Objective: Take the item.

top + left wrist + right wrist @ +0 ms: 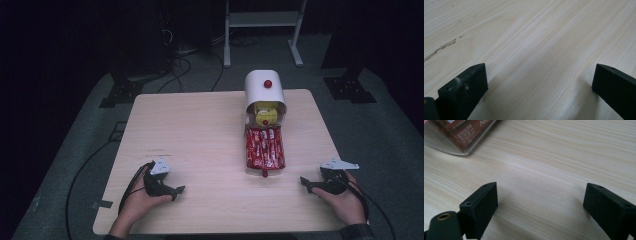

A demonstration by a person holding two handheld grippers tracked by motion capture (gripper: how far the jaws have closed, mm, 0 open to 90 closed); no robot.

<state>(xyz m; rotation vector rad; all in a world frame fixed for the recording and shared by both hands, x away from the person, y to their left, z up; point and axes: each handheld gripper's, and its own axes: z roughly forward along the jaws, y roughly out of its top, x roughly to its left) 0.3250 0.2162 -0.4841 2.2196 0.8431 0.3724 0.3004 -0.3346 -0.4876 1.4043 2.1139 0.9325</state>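
Both the left gripper (176, 191) and right gripper (306, 184) rest on the worktop (200, 130) — jaws spread, pinching nothing — flanking the clear drawer (264, 167) of red packets (264, 148).

White lettering on the red packets (461, 132) in the clear drawer (439, 146) is too cropped and blurred to read.

The high view is dim, its upper frame black; the table (200, 130) is evenly lit. Gripper views are bright, with soft shadows, and blurred at the top edge.
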